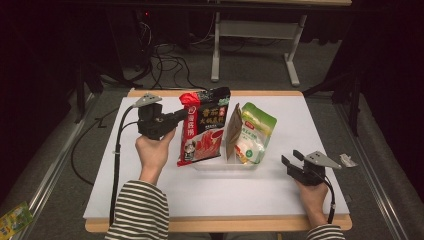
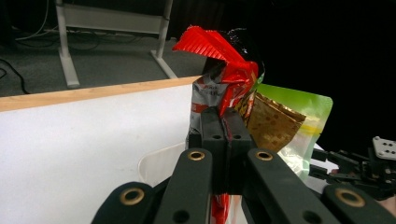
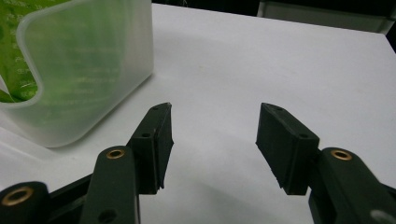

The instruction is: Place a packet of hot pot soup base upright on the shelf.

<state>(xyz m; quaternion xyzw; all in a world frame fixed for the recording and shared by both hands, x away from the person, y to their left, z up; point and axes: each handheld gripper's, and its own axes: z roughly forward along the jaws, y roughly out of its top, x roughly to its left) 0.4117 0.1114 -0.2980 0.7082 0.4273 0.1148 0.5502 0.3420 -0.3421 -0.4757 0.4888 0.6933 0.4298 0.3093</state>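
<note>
left gripper (image 2: 224, 135) clamped on the crinkled edge of a glossy red-and-black foil packet (image 1: 202, 127), held upright over the translucent plastic tray (image 1: 220, 165) mid-table. a green pouch (image 1: 256, 132) and a brown card-like packet (image 1: 232, 132) lean in the tray. right gripper (image 3: 212, 140) rests near the white surface's (image 1: 280, 190) right edge, flat black jaws apart, nothing between.

Black-and-white striped sleeves (image 1: 137, 210); black grippers with brass-ringed screws, grey plates, black cables.
</note>
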